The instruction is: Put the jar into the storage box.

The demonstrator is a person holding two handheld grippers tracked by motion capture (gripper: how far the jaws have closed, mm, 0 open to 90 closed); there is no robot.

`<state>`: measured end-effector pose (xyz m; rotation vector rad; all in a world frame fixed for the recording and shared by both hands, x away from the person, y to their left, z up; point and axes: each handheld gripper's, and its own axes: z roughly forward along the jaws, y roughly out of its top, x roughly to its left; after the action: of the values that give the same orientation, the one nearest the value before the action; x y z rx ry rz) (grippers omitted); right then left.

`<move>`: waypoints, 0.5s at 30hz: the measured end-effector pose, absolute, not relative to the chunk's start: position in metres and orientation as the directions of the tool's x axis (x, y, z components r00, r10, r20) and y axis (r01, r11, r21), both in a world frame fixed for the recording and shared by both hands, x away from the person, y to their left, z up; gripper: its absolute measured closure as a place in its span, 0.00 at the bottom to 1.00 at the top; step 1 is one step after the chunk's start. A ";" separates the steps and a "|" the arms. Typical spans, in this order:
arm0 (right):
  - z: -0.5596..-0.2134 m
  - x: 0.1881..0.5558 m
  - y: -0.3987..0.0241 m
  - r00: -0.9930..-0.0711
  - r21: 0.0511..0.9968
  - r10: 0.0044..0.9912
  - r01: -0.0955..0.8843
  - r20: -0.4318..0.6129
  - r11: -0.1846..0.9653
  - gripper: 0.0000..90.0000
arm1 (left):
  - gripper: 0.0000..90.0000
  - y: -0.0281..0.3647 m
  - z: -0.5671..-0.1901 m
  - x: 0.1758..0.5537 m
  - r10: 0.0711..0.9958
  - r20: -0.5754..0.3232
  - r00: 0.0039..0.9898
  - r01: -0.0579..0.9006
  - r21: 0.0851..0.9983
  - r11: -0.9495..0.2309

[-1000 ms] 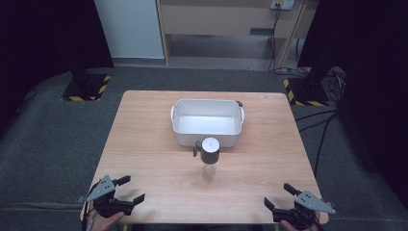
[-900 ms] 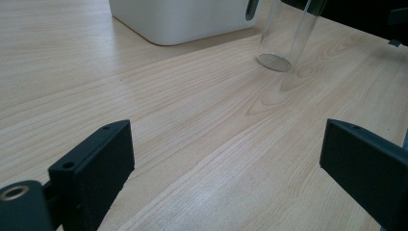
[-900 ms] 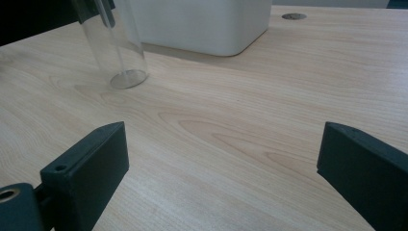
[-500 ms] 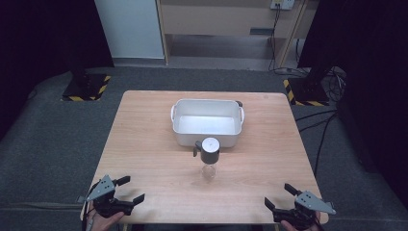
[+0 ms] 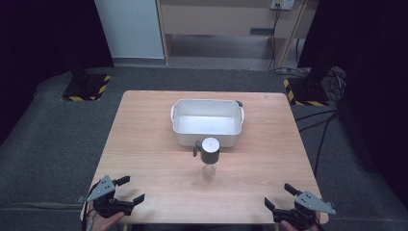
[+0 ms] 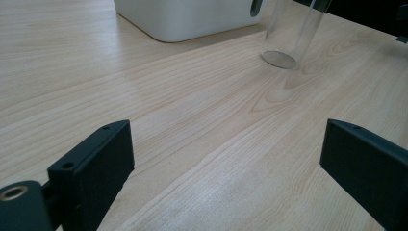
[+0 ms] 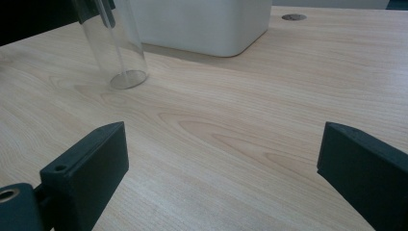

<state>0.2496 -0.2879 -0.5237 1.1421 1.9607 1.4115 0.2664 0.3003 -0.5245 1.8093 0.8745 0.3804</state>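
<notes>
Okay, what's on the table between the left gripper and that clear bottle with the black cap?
Nothing: bare wood runs from the left gripper to the bottle, in both the high view and the left gripper view.

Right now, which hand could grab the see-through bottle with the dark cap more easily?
Probably neither: the clear bottle with the dark cap stands midway between the open left gripper and the open right gripper. The left looks marginally nearer.

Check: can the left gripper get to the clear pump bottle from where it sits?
Probably yes. The left gripper is open at the near table edge, and bare wood lies between it and the pump bottle. The white tub stands behind the bottle, out of the path.
</notes>
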 end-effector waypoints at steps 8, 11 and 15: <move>-0.523 0.250 -0.289 -0.541 0.927 0.835 0.355 0.100 0.119 0.03 | 0.04 0.296 -0.521 0.266 0.722 -0.141 0.677 0.394 0.898 -0.194; -0.524 0.250 -0.289 -0.539 0.927 0.836 0.357 0.102 0.118 0.03 | 0.04 0.295 -0.517 0.266 0.723 -0.141 0.677 0.392 0.900 -0.191; -0.524 0.250 -0.289 -0.541 0.925 0.835 0.360 0.103 0.120 0.03 | 0.04 0.292 -0.513 0.267 0.718 -0.150 0.680 0.392 0.901 -0.183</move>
<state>0.2500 -0.2886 -0.5240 1.1546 1.9571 1.4129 0.2672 0.2924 -0.5134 1.8044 0.8828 0.3736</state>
